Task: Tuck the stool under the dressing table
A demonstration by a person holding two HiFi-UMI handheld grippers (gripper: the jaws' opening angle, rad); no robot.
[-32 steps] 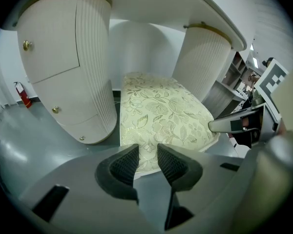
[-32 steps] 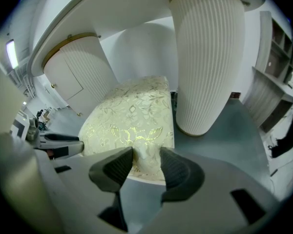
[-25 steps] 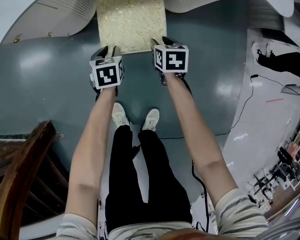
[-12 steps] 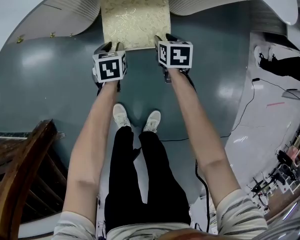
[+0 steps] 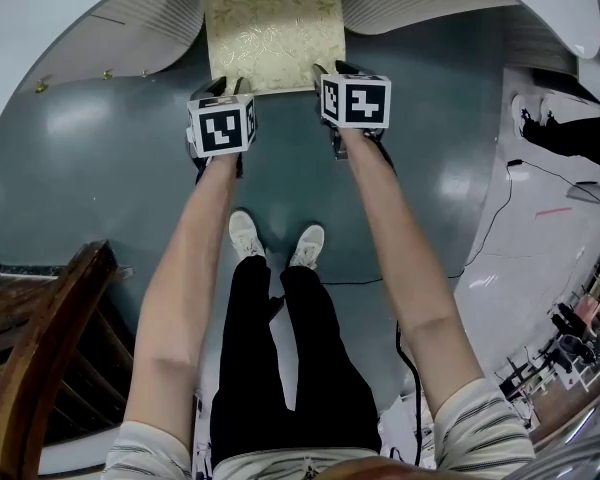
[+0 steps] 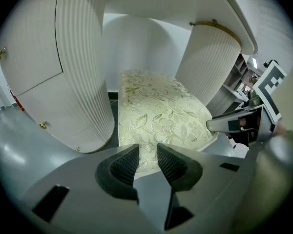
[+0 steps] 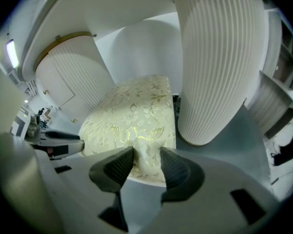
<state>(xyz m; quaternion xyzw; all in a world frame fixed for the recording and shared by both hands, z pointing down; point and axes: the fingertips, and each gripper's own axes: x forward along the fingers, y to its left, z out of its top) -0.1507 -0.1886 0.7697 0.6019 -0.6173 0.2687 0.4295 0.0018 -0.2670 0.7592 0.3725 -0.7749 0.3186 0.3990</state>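
Ahead of left gripper [image 6: 147,152] and right gripper [image 7: 146,155]: stool [image 6: 161,106], set between two pedestals of dressing table [image 7: 219,57], one pedestal outboard of each gripper. Stool legs hidden beneath cushion; far end cut off at frame top in head view. Tabletop only partly in frame. Cushion rectangular, cream fabric, woven gold floral pattern, slight sheen. Pedestals white, rounded, vertically fluted, with small brass-coloured knobs. Jaw pads dark, ribbed. Left jaws narrowly apart, pinching cushion's near edge. Right jaws pinching near corner, fabric bulging between pads. Below both: floor [image 5: 100,168], grey-blue, glossy. Behind left gripper, well apart: dark wooden chair [image 5: 30,368], cut off at frame edge.
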